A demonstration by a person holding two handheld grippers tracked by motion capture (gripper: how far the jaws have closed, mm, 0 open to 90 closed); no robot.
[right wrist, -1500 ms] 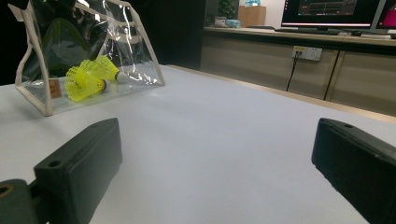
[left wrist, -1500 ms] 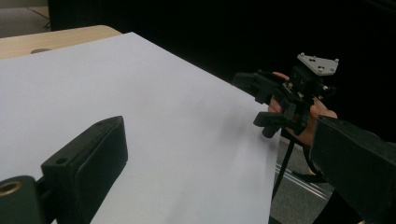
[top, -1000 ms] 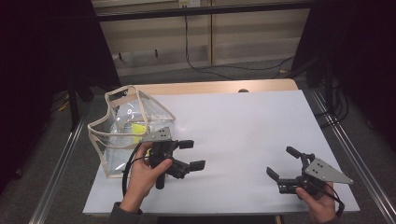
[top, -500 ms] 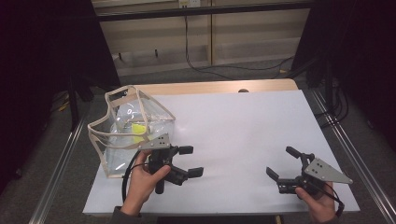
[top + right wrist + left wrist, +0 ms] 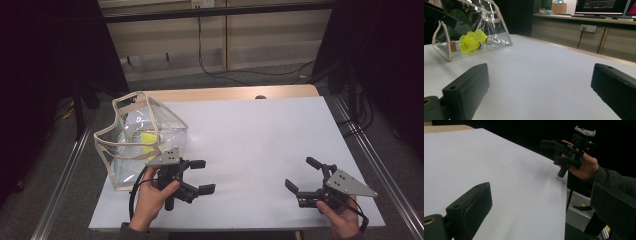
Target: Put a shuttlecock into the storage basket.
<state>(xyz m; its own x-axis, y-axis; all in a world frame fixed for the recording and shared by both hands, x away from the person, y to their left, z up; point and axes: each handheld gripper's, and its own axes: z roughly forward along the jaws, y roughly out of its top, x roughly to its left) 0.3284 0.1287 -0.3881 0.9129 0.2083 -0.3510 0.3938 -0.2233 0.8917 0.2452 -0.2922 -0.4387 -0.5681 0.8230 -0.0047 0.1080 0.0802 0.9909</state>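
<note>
A clear plastic bag with beige trim (image 5: 131,142) stands on the left of the white table (image 5: 260,135). Two yellow shuttlecocks (image 5: 147,139) lie inside it; the right gripper view shows them as one shuttlecock (image 5: 468,44) beside another (image 5: 481,36) behind the bag's clear wall (image 5: 499,27). My left gripper (image 5: 203,176) is just right of the bag, open, with nothing between its jaws. My right gripper (image 5: 301,173) is open near the front right edge, also holding nothing. In the left gripper view, the right gripper (image 5: 557,151) shows farther off in a hand.
A wooden strip (image 5: 225,93) borders the table's far edge. Metal rails (image 5: 62,185) run along both sides. Cables (image 5: 210,70) lie on the floor beyond. A counter with monitors (image 5: 599,7) stands behind the table in the right gripper view.
My left gripper has slid a little to the right and toward the near edge, away from the bag. The right gripper has stayed put.
</note>
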